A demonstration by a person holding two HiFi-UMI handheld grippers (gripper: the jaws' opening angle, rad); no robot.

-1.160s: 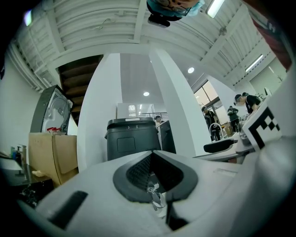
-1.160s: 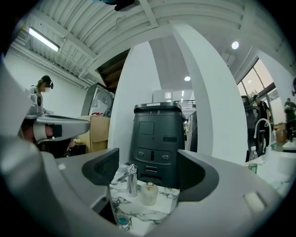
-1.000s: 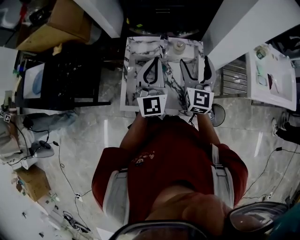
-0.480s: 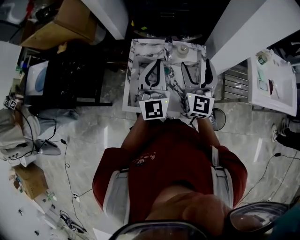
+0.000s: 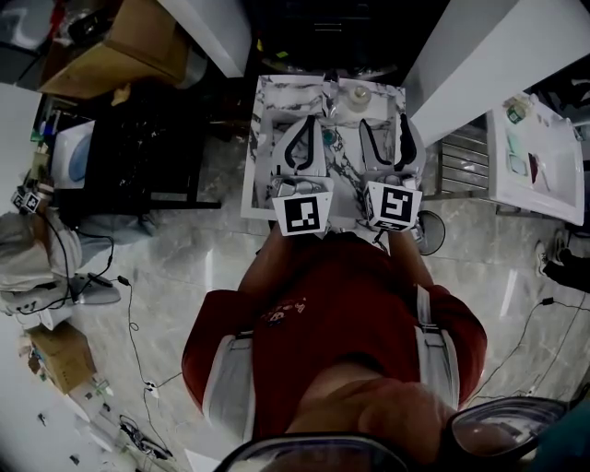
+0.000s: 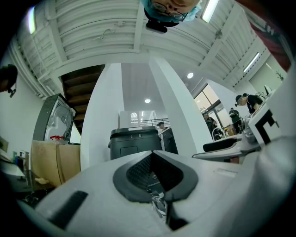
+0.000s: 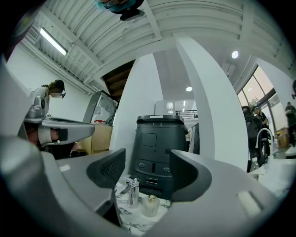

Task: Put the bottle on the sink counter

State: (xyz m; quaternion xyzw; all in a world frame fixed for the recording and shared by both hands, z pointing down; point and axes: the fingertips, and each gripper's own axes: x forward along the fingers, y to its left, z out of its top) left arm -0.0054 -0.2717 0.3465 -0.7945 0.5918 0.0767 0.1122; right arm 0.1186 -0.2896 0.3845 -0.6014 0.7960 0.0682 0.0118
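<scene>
A small pale bottle (image 5: pixel 357 93) with a gold cap stands on the marble sink counter (image 5: pixel 251 189), at its far right, beside a chrome faucet (image 5: pixel 329 115). The right gripper view shows the bottle (image 7: pixel 149 205) and faucet (image 7: pixel 133 191) just beyond my jaws. My right gripper (image 5: pixel 383 122) (image 7: pixel 147 169) is open over the counter. Its jaws have just been closing with nothing between them. My left gripper (image 5: pixel 310 121) (image 6: pixel 152 152) hovers shut and empty to the left of the faucet.
A black appliance (image 7: pixel 159 148) stands right behind the counter, between white pillars (image 5: pixel 212 28). Left of the counter is a dark stand (image 5: pixel 138 157) and cardboard boxes (image 5: pixel 120 46). A white table (image 5: pixel 539 157) is at right. People stand in the background.
The right gripper's jaws have drawn a little closer together. Both grippers stay in about the same place over the counter.
</scene>
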